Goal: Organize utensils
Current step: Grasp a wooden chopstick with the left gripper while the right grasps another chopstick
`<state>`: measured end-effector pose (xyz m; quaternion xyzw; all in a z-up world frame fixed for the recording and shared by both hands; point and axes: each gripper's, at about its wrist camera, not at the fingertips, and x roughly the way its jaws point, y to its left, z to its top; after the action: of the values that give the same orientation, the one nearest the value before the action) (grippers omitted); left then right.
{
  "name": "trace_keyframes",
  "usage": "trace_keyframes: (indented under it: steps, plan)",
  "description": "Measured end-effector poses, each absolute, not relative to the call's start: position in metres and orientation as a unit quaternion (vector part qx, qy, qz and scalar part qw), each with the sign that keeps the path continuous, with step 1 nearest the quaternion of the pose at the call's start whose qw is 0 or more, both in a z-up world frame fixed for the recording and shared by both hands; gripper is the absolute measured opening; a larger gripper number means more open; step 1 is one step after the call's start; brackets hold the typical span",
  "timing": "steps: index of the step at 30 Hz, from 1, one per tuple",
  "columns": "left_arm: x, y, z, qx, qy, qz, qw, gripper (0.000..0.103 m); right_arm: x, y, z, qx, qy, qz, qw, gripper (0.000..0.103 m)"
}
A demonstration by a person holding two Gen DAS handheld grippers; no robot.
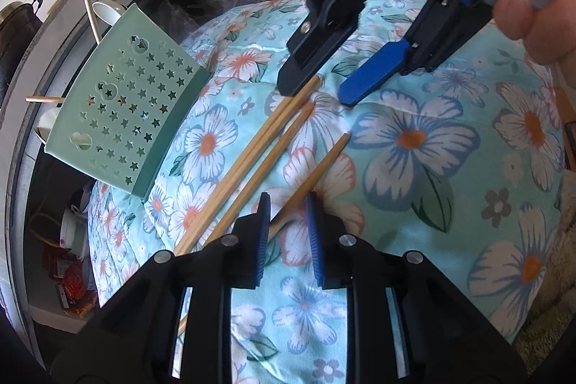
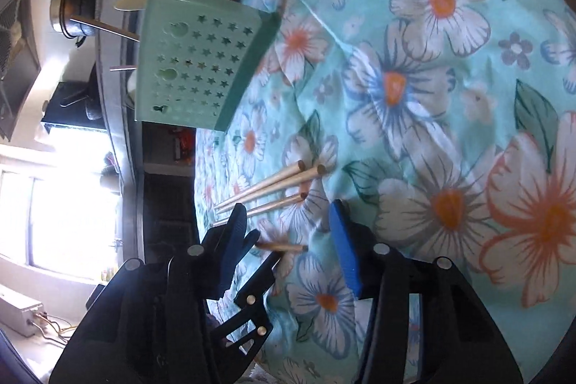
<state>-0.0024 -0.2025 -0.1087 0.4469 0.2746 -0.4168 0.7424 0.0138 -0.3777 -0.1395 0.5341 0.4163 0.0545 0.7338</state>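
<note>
A: Where the left gripper (image 1: 288, 207) reaches in nearest, what does it hold?
B: One wooden chopstick (image 1: 316, 168), between nearly closed jaws; whether the pads press it, I cannot tell.
A: Next outward?
B: Three more chopsticks (image 1: 252, 153), lying loose on the floral cloth (image 1: 414, 204) over the tabletop.
A: The right gripper (image 1: 316, 89)?
B: At their far ends, jaws partly open, holding nothing.
A: Farthest?
B: A green utensil holder (image 1: 126, 103) with star cut-outs, at the cloth's edge, a white spoon (image 1: 108, 11) standing in it.
</note>
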Motion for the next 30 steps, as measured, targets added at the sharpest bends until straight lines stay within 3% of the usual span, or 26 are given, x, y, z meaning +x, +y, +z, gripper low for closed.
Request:
trace_keyframes:
  steps: [4,11,17,25,28,30]
  plan:
    - [-0.005,-0.197,-0.106,0.437,0.287,-0.415,0.744,0.019,0.022,-0.379,-0.147,0.553,0.411,0.044,0.724,0.044]
    - [-0.007,-0.195,-0.106,0.429,0.297,-0.411,0.747,0.019,0.028,-0.377,-0.155,0.551,0.409,0.027,0.727,0.016]
    - [-0.006,-0.195,-0.106,0.426,0.301,-0.414,0.746,0.019,0.009,-0.392,-0.131,0.538,0.377,0.005,0.754,0.013]
    - [-0.001,-0.196,-0.108,0.427,0.302,-0.415,0.744,0.019,-0.011,-0.445,-0.097,0.495,0.319,-0.097,0.802,0.016]
    - [-0.001,-0.196,-0.109,0.427,0.302,-0.416,0.744,0.019,-0.014,-0.450,-0.102,0.498,0.323,-0.115,0.797,0.037]
    - [-0.001,-0.196,-0.109,0.427,0.302,-0.415,0.744,0.019,-0.018,-0.453,-0.108,0.510,0.323,-0.120,0.788,0.039]
